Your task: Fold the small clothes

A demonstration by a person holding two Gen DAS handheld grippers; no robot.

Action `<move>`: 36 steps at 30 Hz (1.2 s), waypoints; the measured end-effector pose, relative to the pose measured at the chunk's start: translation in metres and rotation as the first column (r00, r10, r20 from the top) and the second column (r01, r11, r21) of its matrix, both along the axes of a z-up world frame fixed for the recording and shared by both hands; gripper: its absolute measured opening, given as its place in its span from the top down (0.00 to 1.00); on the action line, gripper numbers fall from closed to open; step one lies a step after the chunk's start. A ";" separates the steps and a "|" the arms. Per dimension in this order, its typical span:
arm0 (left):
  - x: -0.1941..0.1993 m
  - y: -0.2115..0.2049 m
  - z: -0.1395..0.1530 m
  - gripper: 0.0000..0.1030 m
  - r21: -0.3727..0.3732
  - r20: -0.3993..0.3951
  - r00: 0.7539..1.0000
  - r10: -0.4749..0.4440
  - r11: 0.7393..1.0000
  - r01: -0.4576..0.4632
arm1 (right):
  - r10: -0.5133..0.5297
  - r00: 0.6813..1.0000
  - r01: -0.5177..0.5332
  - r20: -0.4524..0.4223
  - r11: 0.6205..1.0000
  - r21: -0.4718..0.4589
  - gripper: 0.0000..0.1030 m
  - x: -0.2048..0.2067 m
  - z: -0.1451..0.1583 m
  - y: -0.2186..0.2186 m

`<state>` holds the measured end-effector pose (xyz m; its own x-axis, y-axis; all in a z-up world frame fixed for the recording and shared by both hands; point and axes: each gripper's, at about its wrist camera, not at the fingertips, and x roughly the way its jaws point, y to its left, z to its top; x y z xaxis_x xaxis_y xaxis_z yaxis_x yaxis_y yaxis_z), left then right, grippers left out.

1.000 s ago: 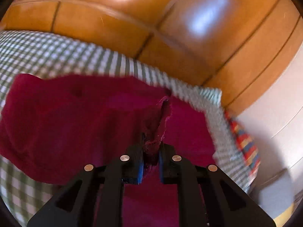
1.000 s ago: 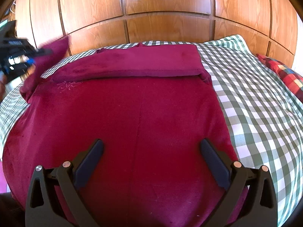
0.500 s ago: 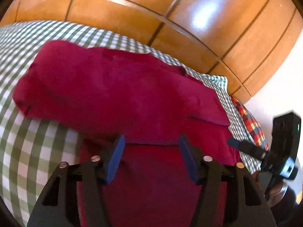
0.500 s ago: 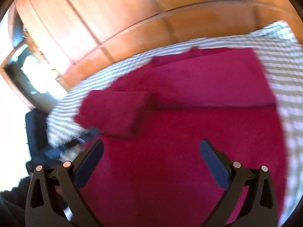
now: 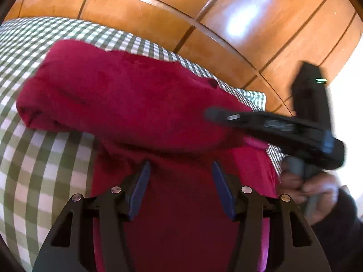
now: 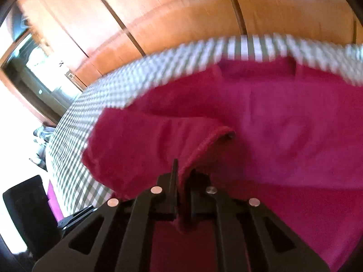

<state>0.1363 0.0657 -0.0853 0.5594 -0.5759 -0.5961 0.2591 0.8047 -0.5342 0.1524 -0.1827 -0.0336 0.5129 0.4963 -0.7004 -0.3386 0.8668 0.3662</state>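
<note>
A dark red garment (image 5: 136, 104) lies on the green checked bed cover (image 5: 45, 170), its upper part folded over into a thick band. My left gripper (image 5: 181, 170) hovers low over the garment's lower part, open, with nothing between its blue pads. In the right wrist view the same garment (image 6: 283, 117) fills the middle. My right gripper (image 6: 185, 170) has its jaws closing tight on a hemmed edge (image 6: 211, 140) of it, and the cloth lifts from there. The left wrist view shows the right gripper (image 5: 211, 114) reaching in from the right across the fold.
Polished wooden panels (image 5: 158, 11) rise behind the bed. A person's hand (image 5: 313, 185) in a dark sleeve holds the right gripper's handle. The bed's edge (image 6: 68, 158) falls away at the left, with a pink item (image 6: 53, 201) and a dark object (image 6: 22, 204) below it.
The left gripper let go of the red cloth and opened, then stayed put. The right gripper swung left across the garment and closed on its hem.
</note>
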 end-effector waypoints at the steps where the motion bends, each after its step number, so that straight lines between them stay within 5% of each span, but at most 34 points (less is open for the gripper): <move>1: 0.004 0.000 0.001 0.46 -0.002 0.000 1.000 0.006 1.000 -0.006 | -0.012 0.999 0.012 0.039 1.000 0.001 0.94 -0.002 0.014 -0.007; 8: 0.033 0.011 0.005 0.46 0.086 -0.012 0.982 0.187 0.979 -0.185 | -0.151 0.976 0.156 0.158 0.988 -0.018 0.94 0.002 0.065 -0.079; 12: 0.039 0.035 -0.005 0.46 0.016 -0.081 0.966 0.245 0.970 -0.244 | -0.271 0.958 0.278 0.092 0.957 -0.077 0.94 0.015 0.035 -0.129; 18: 0.027 0.020 -0.005 0.46 0.088 -0.049 0.982 0.181 0.980 -0.176 | -0.369 0.928 0.353 -0.057 0.916 -0.190 0.94 0.028 -0.042 -0.160; 24: 0.010 0.016 0.007 0.46 0.126 -0.033 0.995 0.098 0.988 -0.093 | -0.373 0.927 0.362 -0.040 0.917 -0.167 0.91 0.017 -0.046 -0.167; 25: 0.007 0.017 0.011 0.46 0.116 -0.024 0.997 0.080 0.990 -0.077 | -0.374 0.926 0.363 -0.040 0.917 -0.165 0.89 0.017 -0.044 -0.169; 29: -0.005 0.017 0.038 0.46 0.096 0.068 0.996 0.050 0.994 -0.056 | -0.431 0.902 0.426 -0.016 0.895 -0.129 0.41 0.006 -0.022 -0.189; 30: -0.004 0.016 0.042 0.45 0.097 0.083 0.995 0.054 0.993 -0.062 | -0.444 0.896 0.440 0.001 0.890 -0.121 0.36 0.003 -0.016 -0.189; 36: 0.022 0.005 0.050 0.45 0.089 0.110 0.991 0.079 0.992 -0.089 | -0.322 0.944 0.325 0.065 0.945 -0.043 0.36 -0.024 0.010 -0.157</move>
<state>0.1585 0.0708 -0.0348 0.6661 -0.4688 -0.5801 0.2397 0.8711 -0.4287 0.1283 -0.3397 -0.0238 0.6788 0.2602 -0.6866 -0.0551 0.9505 0.3057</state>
